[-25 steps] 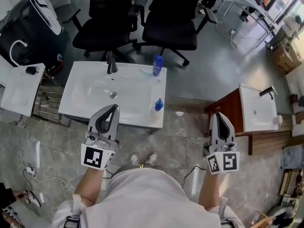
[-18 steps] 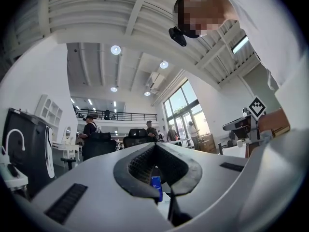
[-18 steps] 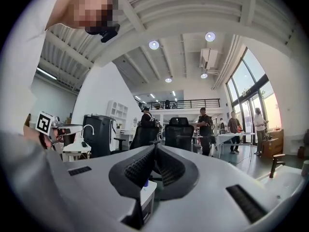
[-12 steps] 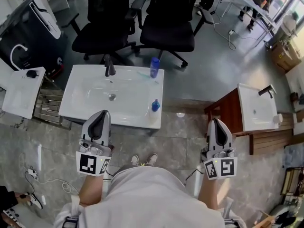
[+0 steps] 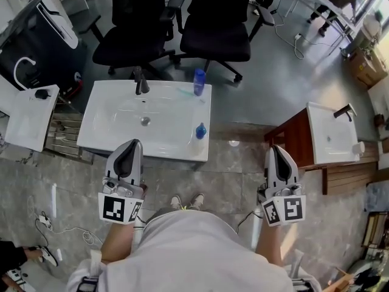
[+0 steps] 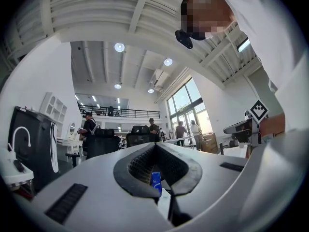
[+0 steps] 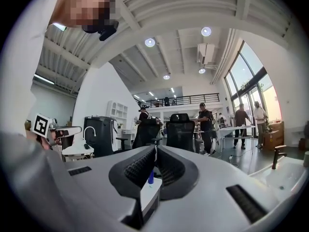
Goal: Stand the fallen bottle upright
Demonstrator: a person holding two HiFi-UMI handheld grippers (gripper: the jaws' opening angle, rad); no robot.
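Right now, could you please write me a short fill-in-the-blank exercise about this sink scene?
The sink carries ___ blue bottles.
In the head view, both bottles sit along the sink's ___ edge.
The two chairs behind the sink are ___.
The left gripper and right gripper are both ___, holding nothing.
Missing words: two; right; black; shut.

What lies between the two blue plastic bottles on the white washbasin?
Nothing but bare ledge of the white washbasin: the head view shows it between the far blue bottle and the near blue bottle.
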